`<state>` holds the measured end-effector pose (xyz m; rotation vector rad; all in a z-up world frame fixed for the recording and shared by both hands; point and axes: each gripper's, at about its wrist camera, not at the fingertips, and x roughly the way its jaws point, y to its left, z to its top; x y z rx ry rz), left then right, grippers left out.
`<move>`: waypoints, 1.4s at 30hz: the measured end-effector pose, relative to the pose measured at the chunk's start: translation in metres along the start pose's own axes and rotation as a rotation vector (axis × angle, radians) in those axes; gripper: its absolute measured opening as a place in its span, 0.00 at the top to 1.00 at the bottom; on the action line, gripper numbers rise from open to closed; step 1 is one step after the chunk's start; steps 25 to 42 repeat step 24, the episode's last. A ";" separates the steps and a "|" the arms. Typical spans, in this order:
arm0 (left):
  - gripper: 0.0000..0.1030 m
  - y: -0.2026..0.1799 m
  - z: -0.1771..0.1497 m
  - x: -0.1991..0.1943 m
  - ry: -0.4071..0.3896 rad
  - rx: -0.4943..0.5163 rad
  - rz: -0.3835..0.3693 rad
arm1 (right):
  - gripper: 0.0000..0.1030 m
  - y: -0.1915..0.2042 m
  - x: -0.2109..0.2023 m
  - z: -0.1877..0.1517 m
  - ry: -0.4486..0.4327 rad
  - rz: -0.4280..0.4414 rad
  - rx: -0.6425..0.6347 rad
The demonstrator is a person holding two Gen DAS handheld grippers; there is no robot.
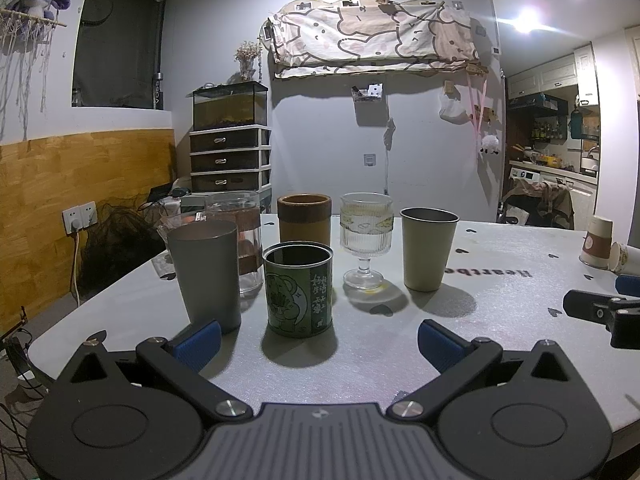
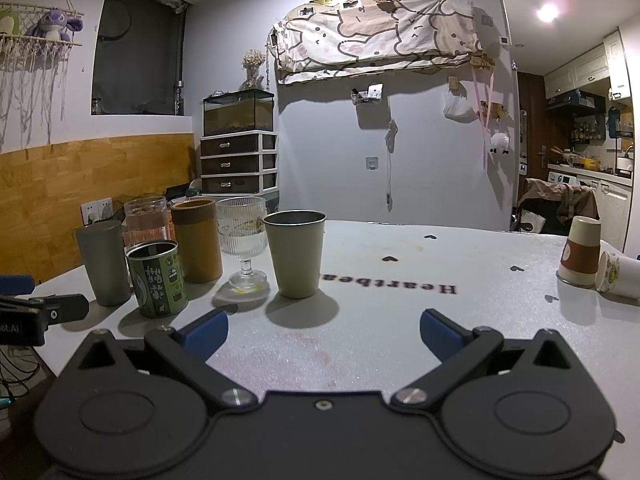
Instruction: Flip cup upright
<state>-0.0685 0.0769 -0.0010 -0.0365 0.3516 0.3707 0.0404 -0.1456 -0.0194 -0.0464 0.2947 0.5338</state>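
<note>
Black linkage gripper (image 2: 324, 332), blue jaws

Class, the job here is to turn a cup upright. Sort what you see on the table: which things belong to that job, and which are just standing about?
Belongs to the job:
- upside-down paper cup
- paper cup lying on its side
- right gripper, open
- left gripper, open

Just standing about, already upright:
- green tin
- grey tumbler
- beige cup
- ribbed stem glass
- brown canister
</note>
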 end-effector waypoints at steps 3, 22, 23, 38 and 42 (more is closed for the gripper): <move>0.00 0.001 0.000 0.000 0.000 0.000 0.001 | 0.00 0.001 0.000 0.001 -0.001 0.001 -0.001; 0.00 0.003 0.000 0.001 0.001 0.000 0.001 | 0.00 0.002 -0.001 0.003 0.000 0.003 -0.002; 0.00 0.002 0.000 0.001 0.001 0.000 0.001 | 0.00 0.002 -0.002 0.003 0.000 0.003 -0.002; 0.00 0.002 0.000 0.001 0.001 0.001 0.001 | 0.00 0.002 -0.001 0.002 0.000 0.002 -0.002; 0.00 0.002 0.000 0.001 0.001 0.001 0.001 | 0.00 0.002 -0.001 0.002 0.000 0.002 -0.002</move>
